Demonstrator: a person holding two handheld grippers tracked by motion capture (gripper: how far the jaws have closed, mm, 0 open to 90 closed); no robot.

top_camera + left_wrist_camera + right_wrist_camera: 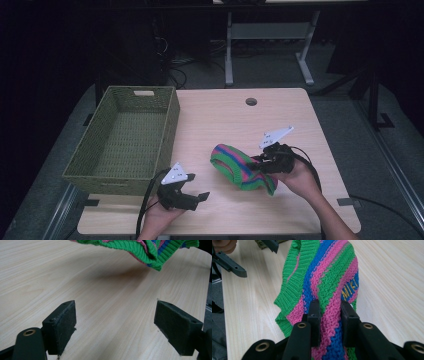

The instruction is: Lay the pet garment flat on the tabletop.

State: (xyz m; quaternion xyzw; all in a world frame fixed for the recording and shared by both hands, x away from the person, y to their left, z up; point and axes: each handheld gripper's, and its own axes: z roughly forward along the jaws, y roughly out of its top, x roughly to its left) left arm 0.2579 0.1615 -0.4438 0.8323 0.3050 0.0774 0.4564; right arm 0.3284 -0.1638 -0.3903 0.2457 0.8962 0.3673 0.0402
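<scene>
So the right gripper (329, 315) has its two black jaws pinched on a fold of a striped knit piece (324, 277), green, pink and blue, with yellow letters stitched near one edge. The knit runs away from the jaws over the pale wood bench (392, 277). Top left, the left gripper (249, 255) sits with jaws spread.

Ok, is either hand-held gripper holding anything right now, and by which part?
The right hand-held gripper pinches the striped knit on a fold of its body. The left hand-held gripper is open, holding nothing.
</scene>
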